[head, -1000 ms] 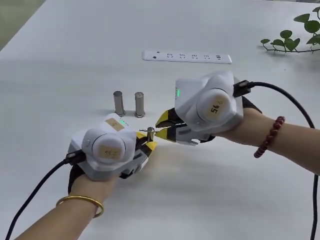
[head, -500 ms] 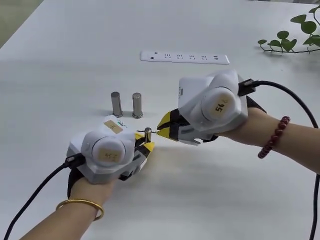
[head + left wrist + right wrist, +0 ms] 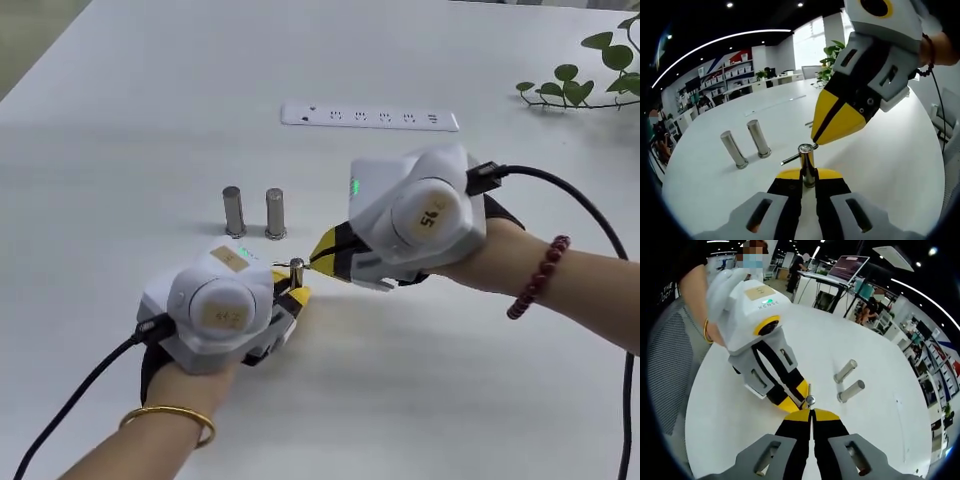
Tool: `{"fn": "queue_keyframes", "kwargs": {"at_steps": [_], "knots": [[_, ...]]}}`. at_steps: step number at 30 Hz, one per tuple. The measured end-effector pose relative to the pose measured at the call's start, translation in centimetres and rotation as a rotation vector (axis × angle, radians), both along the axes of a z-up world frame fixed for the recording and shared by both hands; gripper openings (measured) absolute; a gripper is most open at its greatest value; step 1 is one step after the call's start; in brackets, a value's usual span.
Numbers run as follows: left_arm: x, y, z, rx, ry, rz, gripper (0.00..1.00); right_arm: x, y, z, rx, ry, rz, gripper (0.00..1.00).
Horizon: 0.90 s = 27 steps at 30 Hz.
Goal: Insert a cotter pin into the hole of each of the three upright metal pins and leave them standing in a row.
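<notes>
Your left gripper (image 3: 291, 290) clamps the metal pin (image 3: 806, 162) upright; your right gripper (image 3: 321, 259), tilted down toward it, pinches the cotter pin (image 3: 790, 159) in its hole.

Two pins (image 3: 233, 211) stood side by side on the table (image 3: 130, 110), a third pin (image 3: 296, 272) just before them. A power strip (image 3: 370, 117) lay behind, a plant (image 3: 590, 80) at the far right corner.

bright even light, soft shadows (fisheye-warped edges)
</notes>
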<state>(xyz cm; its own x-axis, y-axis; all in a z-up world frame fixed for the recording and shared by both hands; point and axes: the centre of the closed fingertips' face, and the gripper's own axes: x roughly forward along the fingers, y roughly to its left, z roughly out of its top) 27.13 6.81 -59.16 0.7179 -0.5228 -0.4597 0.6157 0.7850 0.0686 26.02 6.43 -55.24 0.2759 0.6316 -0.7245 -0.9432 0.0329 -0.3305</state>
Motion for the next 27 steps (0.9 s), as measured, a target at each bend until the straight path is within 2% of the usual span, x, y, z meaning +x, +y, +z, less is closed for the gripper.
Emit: {"fn": "queue_keyframes", "kwargs": {"at_steps": [8, 12, 21, 24, 27], "knots": [[0.0, 0.0, 0.0, 0.000, -0.002, 0.012, 0.06, 0.1, -0.2, 0.0, 0.005, -0.002, -0.017, 0.00], [0.1, 0.0, 0.0, -0.002, -0.001, 0.017, 0.06, 0.3, -0.7, 0.0, 0.011, 0.007, -0.048, 0.00], [0.2, 0.0, 0.0, -0.034, 0.009, 0.033, 0.05, 0.4, -1.9, -0.1, 0.113, 0.134, -0.206, 0.08], [0.2, 0.0, 0.0, -0.033, 0.008, 0.032, 0.05, 0.2, -2.0, 0.1, 0.186, 0.206, -0.265, 0.14], [0.2, 0.0, 0.0, -0.038, 0.009, 0.034, 0.05, 0.1, -2.3, 0.1, 0.221, 0.243, -0.309, 0.18]]}}
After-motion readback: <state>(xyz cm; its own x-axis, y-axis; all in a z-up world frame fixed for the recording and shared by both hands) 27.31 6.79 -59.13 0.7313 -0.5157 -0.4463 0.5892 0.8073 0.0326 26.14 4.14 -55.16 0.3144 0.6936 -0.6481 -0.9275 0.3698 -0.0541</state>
